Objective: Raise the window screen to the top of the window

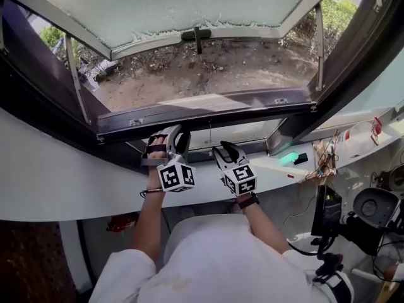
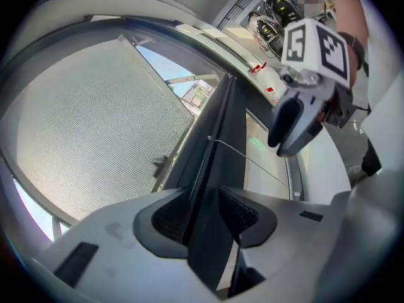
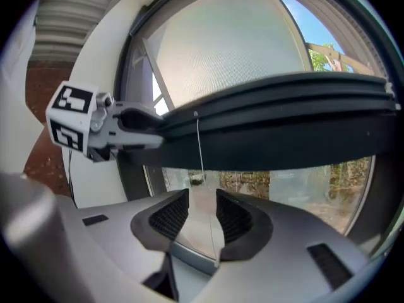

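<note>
The window screen's dark bar (image 1: 208, 109) runs across the window opening, with hazy mesh (image 1: 243, 131) stretched below it. My left gripper (image 1: 165, 137) is shut on that bar (image 2: 218, 137), the pads pressing both its sides; the left gripper view shows my left gripper (image 2: 202, 216) around the bar's edge. My right gripper (image 1: 226, 151) hangs just under the bar (image 3: 284, 131) and stands open. A thin cord (image 3: 199, 150) drops from the bar through the gap of the right gripper (image 3: 202, 216), and the pads do not touch it.
A textured pane (image 1: 177, 5) with a black handle (image 1: 197, 36) is swung outward above, over bare ground. A white curved sill (image 1: 63, 175) lies below the window. At the right are a green-lit device (image 1: 291, 158), wires and equipment (image 1: 369, 210).
</note>
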Motion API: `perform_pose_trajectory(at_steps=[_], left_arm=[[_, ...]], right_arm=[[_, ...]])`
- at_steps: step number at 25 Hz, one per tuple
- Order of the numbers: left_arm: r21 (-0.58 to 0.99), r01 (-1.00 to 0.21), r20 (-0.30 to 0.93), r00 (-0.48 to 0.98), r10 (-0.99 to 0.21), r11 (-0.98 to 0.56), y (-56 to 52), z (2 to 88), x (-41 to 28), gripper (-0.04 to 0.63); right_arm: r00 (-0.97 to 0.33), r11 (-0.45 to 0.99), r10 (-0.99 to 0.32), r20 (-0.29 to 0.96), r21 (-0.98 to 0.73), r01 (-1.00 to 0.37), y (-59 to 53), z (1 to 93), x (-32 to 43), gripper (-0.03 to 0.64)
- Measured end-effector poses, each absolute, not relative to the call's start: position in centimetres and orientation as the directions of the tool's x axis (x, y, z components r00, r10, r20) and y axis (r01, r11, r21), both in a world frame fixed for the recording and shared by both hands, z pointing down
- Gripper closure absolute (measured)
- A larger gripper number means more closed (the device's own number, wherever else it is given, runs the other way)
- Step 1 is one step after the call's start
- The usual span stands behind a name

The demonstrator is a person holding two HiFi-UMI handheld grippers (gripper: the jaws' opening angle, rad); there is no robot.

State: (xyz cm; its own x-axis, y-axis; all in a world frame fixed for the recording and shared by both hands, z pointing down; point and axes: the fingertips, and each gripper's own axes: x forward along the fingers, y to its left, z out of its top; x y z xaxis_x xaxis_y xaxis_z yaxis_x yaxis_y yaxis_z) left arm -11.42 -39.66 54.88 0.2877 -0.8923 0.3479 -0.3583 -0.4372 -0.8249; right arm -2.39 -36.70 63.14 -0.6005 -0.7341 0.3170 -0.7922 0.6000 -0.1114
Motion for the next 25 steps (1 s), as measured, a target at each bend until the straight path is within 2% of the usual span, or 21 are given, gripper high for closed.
perform_pose_trajectory(at_steps=[3, 6, 10, 19, 25], left_arm=[[-0.822, -0.368, 0.345, 0.288, -0.893, -0.435, -39.8, 55.2, -11.5, 0.466], [-0.81, -0.391, 0.337, 0.299, -0.893, -0.437, -39.8, 55.2, -11.5, 0.466], [-0.798, -0.407, 0.336, 0.311, -0.889, -0.444, -39.7, 55.2, -11.6, 0.466], [-0.792, -0.388, 0.363, 0.322, -0.874, -0.471, -39.8, 55.2, -11.4, 0.466], [-0.789, -0.394, 0.359, 0.327, -0.874, -0.472, -39.3, 55.0, -11.4, 0.466]], right_arm=[[-0.577, 0.593, -0.704, 0.414, -0.104, -0.798, -37.9, 68.4, -2.8, 0.439], [-0.579, 0.627, -0.686, 0.441, -0.048, -0.778, -39.4, 70.5, -4.2, 0.402], [-0.594, 0.666, -0.637, 0.491, -0.037, -0.745, -40.1, 74.2, -6.2, 0.402], [-0.52, 0.646, -0.526, 0.673, -0.081, -0.759, -40.4, 83.4, -6.0, 0.402], [-0.51, 0.649, -0.506, 0.696, -0.082, -0.756, -39.6, 85.5, -5.8, 0.403]])
